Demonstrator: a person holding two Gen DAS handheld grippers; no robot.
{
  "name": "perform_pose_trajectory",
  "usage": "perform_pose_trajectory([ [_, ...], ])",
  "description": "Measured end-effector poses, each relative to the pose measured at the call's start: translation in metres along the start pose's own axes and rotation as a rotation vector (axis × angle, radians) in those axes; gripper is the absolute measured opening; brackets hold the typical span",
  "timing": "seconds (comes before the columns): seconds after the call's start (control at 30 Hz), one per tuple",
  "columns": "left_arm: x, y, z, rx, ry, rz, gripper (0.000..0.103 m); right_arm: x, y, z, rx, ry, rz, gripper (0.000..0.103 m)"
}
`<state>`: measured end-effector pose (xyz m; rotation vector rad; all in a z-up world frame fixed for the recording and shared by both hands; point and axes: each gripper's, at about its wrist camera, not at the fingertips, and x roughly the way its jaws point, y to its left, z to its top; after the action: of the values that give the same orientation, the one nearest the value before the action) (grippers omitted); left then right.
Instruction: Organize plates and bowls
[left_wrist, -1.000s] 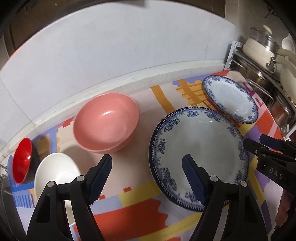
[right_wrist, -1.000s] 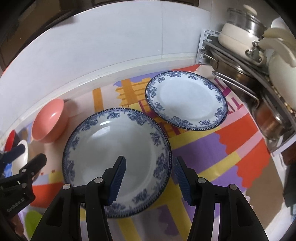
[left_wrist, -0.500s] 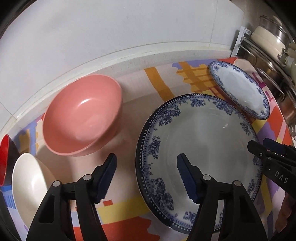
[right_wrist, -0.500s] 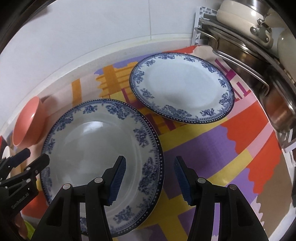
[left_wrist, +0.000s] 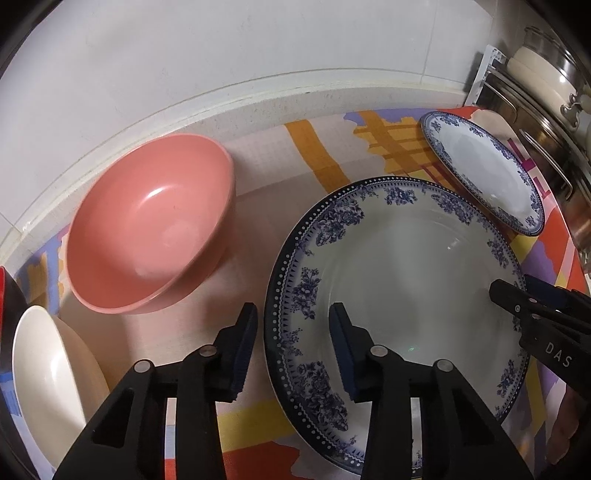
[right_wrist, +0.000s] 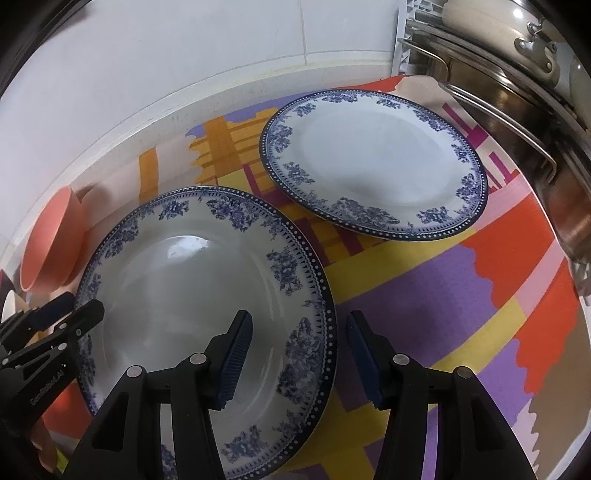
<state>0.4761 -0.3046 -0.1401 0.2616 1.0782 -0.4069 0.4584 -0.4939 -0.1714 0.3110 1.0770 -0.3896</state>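
The large blue-patterned plate (left_wrist: 402, 295) lies flat on the colourful mat (right_wrist: 436, 295) that covers the table, toward the table's near edge. Both tools have come in at its rim from opposite sides. The left tool (left_wrist: 293, 347) straddles the plate's left rim, one finger outside on the mat and the other over the plate's well; its jaws are closing, with the rim between them, and the pads do not yet press on it. The right tool (right_wrist: 299, 349) straddles the right rim in the same way, one finger above the plate's well and the other out over the mat; its jaws are closing as well, and a clear gap shows on both sides of the rim.

Just behind that plate, toward the wall and the table's right end, a second blue-patterned plate (right_wrist: 373, 162) lies on the mat, close to the first but apart from it. To the left of the large plate stands a pink bowl (left_wrist: 151, 225), near the back edge of the table. Further left, at the table's left end, sits a white bowl (left_wrist: 48, 384), and beyond it a red bowl with a dark outside (left_wrist: 5, 295) shows only partly. At the right end, a rack holds steel pots (right_wrist: 517, 110) and a cream pot with a lid (right_wrist: 495, 22).
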Motion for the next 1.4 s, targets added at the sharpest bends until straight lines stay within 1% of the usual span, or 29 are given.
perform_pose_trajectory([
  [0.1, 0.001, 0.0, 0.0, -0.001, 0.006, -0.013, 0.035, 0.001, 0.001, -0.001, -0.013, -0.003, -0.01, 0.049],
  [0.17, 0.001, 0.0, 0.001, -0.001, 0.007, -0.012, 0.035, 0.002, 0.002, 0.0, -0.019, -0.003, -0.017, 0.047],
  [0.2, 0.002, 0.0, 0.001, -0.002, 0.005, -0.011, 0.035, 0.002, 0.002, 0.0, -0.022, -0.003, -0.015, 0.044],
  [0.4, 0.002, -0.001, -0.001, -0.003, -0.002, 0.003, 0.034, 0.002, 0.001, 0.001, -0.019, 0.01, -0.026, 0.039],
  [0.67, -0.008, -0.002, -0.003, 0.003, -0.038, 0.027, 0.034, -0.001, 0.001, 0.0, -0.018, 0.007, -0.023, 0.038],
  [0.83, -0.017, -0.001, -0.006, 0.003, -0.06, 0.022, 0.034, -0.013, 0.004, -0.004, -0.027, -0.021, -0.032, 0.038],
  [1.07, -0.046, 0.003, -0.019, -0.003, -0.096, 0.02, 0.034, -0.036, 0.008, -0.014, -0.031, -0.059, -0.044, 0.038],
  [1.27, -0.076, 0.011, -0.039, -0.031, -0.115, 0.017, 0.034, -0.062, 0.014, -0.027, -0.042, -0.094, -0.041, 0.038],
  [1.4, -0.098, 0.019, -0.056, -0.046, -0.132, 0.028, 0.034, -0.084, 0.022, -0.04, -0.066, -0.12, -0.044, 0.038],
])
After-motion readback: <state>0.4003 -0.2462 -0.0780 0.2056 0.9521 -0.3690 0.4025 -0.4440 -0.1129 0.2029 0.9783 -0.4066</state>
